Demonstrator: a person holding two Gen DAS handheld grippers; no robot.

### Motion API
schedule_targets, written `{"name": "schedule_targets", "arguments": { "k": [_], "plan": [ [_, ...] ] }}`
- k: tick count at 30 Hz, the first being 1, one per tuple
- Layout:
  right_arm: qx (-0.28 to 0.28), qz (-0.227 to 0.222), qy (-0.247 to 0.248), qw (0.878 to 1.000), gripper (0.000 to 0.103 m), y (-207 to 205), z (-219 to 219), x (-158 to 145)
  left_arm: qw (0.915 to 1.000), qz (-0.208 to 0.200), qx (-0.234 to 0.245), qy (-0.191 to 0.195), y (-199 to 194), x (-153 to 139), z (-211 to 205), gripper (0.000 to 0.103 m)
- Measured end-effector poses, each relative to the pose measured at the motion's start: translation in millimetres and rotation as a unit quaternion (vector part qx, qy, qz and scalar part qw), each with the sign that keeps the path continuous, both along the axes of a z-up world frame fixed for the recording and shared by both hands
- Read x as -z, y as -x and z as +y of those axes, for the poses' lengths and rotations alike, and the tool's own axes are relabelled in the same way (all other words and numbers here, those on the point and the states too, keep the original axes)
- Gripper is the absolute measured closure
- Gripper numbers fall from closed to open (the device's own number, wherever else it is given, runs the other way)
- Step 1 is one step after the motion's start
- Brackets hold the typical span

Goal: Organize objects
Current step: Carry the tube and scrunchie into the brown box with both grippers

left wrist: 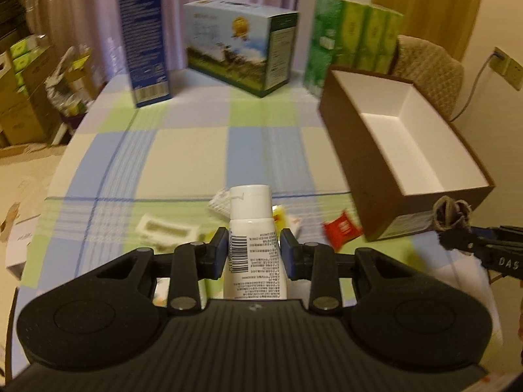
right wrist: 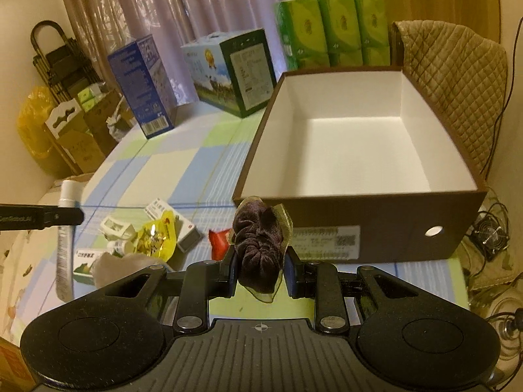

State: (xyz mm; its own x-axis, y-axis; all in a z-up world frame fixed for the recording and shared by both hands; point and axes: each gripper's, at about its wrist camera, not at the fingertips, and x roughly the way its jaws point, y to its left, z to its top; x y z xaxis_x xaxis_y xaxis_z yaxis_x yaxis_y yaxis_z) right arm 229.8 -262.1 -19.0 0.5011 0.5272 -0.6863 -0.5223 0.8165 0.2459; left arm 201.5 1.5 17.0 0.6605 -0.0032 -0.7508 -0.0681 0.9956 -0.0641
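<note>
Both fingers (left wrist: pixel 221 254) pairs tight: white tube (left wrist: pixel 253 232), purple scrunchie (right wrist: pixel 260 245).

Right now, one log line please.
left gripper: shut on white tube | right gripper: shut on purple scrunchie | brown box: empty

A dim, warm-lit room is shown.
Pale curtains (right wrist: pixel 196 9) are hung behind the table's far edge; a quilted chair (right wrist: pixel 457 91) is seen at its right corner.

White tube (left wrist: pixel 251 228), cap forward, sits clamped in the left tool (left wrist: pixel 253 251); dark velvet scrunchie (right wrist: pixel 260 245) pinched in the right tool (right wrist: pixel 260 269); brown box (right wrist: pixel 359 137) lies open, white inside.
</note>
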Motion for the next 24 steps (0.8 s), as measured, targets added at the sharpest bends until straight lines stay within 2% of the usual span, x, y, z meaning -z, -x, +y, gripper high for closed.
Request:
{"name": "schedule_targets", "arguments": {
  "k": [12,24],
  "plan": [
    [0.01,-0.021,-0.02,1.0,0.078,-36,-36,-29,0.9971,-0.024,0.072,0.01,-64,-24,-87,0.074],
    [0.004,-0.024,-0.007,1.0,0.078,-95,-63,-34,0.9946,-0.032,0.097,0.017,-135,-32,-164,0.074]
  ]
}}
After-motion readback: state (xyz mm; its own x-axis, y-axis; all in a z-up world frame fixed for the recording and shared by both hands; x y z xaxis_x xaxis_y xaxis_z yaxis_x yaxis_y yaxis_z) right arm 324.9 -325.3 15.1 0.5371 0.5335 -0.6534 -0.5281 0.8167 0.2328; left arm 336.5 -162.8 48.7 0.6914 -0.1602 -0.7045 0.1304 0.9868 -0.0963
